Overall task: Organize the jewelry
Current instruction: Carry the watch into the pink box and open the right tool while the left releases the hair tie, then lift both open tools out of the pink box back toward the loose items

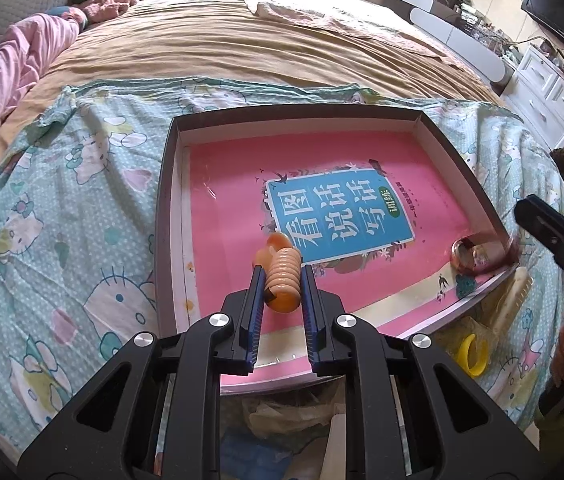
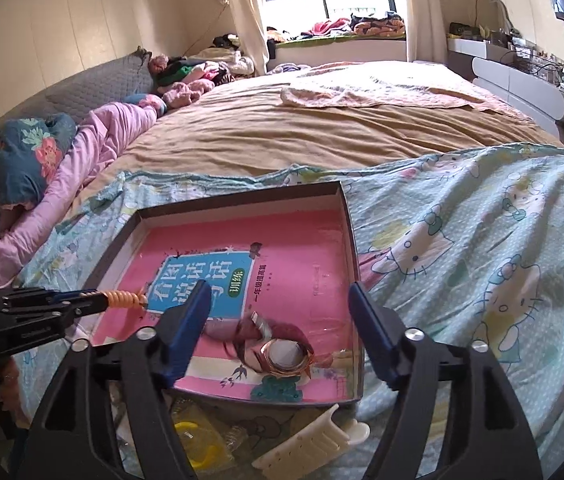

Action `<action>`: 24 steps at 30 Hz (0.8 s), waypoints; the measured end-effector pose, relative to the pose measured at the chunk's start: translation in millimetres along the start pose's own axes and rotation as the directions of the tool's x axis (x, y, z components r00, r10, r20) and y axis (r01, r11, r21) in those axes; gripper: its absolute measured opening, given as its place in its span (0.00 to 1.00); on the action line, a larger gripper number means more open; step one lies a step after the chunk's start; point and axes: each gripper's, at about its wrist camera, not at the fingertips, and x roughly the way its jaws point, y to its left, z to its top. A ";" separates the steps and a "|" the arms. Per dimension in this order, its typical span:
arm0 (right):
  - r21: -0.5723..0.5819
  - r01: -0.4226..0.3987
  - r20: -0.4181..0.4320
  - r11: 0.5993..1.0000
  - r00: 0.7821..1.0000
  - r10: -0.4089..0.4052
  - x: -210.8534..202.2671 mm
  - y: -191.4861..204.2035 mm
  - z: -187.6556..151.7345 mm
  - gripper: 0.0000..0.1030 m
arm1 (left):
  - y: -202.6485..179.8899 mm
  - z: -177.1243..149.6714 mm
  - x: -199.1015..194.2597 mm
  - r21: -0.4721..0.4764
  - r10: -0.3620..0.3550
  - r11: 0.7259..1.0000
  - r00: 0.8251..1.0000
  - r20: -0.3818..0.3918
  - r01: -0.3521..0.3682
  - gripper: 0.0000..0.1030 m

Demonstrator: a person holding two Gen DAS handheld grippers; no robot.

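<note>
My left gripper (image 1: 281, 276) is shut on an orange spiral bracelet (image 1: 280, 274) and holds it over the near left part of a shallow dark box (image 1: 166, 184) with a pink book cover (image 1: 234, 184) inside. The bracelet also shows in the right wrist view (image 2: 124, 299). My right gripper (image 2: 278, 300) is open above a rose-gold watch with a dark red strap (image 2: 284, 354), which lies in the box's near right corner (image 1: 467, 252). The watch looks blurred.
The box lies on a Hello Kitty sheet (image 1: 62, 208) on a bed. In front of it lie a white hair clip (image 2: 314, 440), a yellow ring-shaped piece (image 1: 472, 354) and clear plastic bags (image 2: 202, 432). White drawers (image 1: 554, 92) stand at the right.
</note>
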 end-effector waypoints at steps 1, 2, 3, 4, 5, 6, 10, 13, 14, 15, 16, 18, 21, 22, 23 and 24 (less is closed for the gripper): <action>0.002 0.001 0.006 1.000 1.000 -0.001 -3.4 -0.2 0.0 0.72 | -0.2 -0.4 0.0 0.001 0.000 1.000 1.000 0.000 0.000 0.14; 0.004 -0.001 0.010 1.000 1.000 0.000 -6.3 -0.4 0.1 0.73 | -0.2 -0.9 -0.3 0.000 0.000 1.000 1.000 0.000 0.000 0.20; 0.007 -0.004 0.011 1.000 1.000 0.004 -9.1 -0.7 -0.3 0.75 | -0.2 -1.5 -0.9 -0.002 0.000 1.000 1.000 0.001 0.000 0.23; 0.011 -0.006 0.014 1.000 1.000 0.005 -11.9 -1.0 -0.5 0.75 | -0.4 -2.1 -1.7 -0.001 0.001 1.000 1.000 0.001 -0.001 0.28; 0.013 -0.007 0.019 1.000 1.000 0.006 -15.2 -1.2 -0.9 0.78 | -0.7 -2.6 -3.0 0.001 0.002 1.000 1.000 0.004 -0.002 0.30; 0.014 -0.007 0.022 1.000 1.000 0.006 -17.5 0.2 -1.5 0.79 | -0.4 -2.7 -4.1 0.001 0.004 1.000 1.000 0.006 -0.004 0.31; 0.019 -0.011 0.034 1.000 0.999 0.010 -29.1 -0.6 -2.9 0.81 | 1.2 -3.6 -13.6 -0.012 0.010 1.000 1.000 0.025 -0.009 0.49; 0.023 -0.007 0.049 1.000 0.999 0.006 -38.5 -1.4 -3.2 0.84 | 2.1 -3.9 -22.7 -0.018 0.020 1.000 0.999 0.045 -0.019 0.61; 0.024 -0.008 0.050 1.000 0.999 0.006 -40.6 -1.3 -3.3 0.84 | 2.0 -4.3 -27.1 -0.018 0.023 1.000 0.998 0.053 -0.022 0.65; 0.026 -0.007 0.054 1.000 0.999 0.006 -43.9 -1.8 -3.4 0.84 | 2.0 -3.8 -30.5 -0.020 0.025 1.000 0.998 0.058 -0.023 0.67; 0.028 -0.007 0.056 1.000 0.998 0.005 -46.4 -1.6 -3.6 0.84 | 2.0 -4.0 -34.5 -0.022 0.027 0.999 0.997 0.065 -0.026 0.73; 0.031 -0.006 0.063 0.999 0.998 0.004 -51.8 -1.8 -3.8 0.84 | 1.7 -4.4 -41.7 -0.020 0.039 0.999 0.996 0.079 -0.037 0.81; 0.032 -0.007 0.074 0.999 0.997 0.005 -61.3 -0.9 -4.4 0.84 | 0.8 -5.7 -52.9 -0.020 0.049 0.999 0.994 0.101 -0.047 0.87; 0.030 -0.007 0.076 1.000 0.997 0.005 -63.8 -0.2 -4.4 0.84 | 0.9 -5.7 -55.6 -0.024 0.050 0.999 0.993 0.105 -0.048 0.91; 0.030 -0.006 0.078 1.000 0.997 0.004 -65.5 0.3 -4.8 0.84 | 1.3 -6.0 -58.1 -0.026 0.051 0.998 0.993 0.109 -0.049 0.91; 0.029 -0.008 0.082 1.000 0.997 0.006 -68.7 1.1 -5.1 0.84 | 1.3 -6.5 -61.4 -0.029 0.054 0.998 0.992 0.113 -0.051 0.91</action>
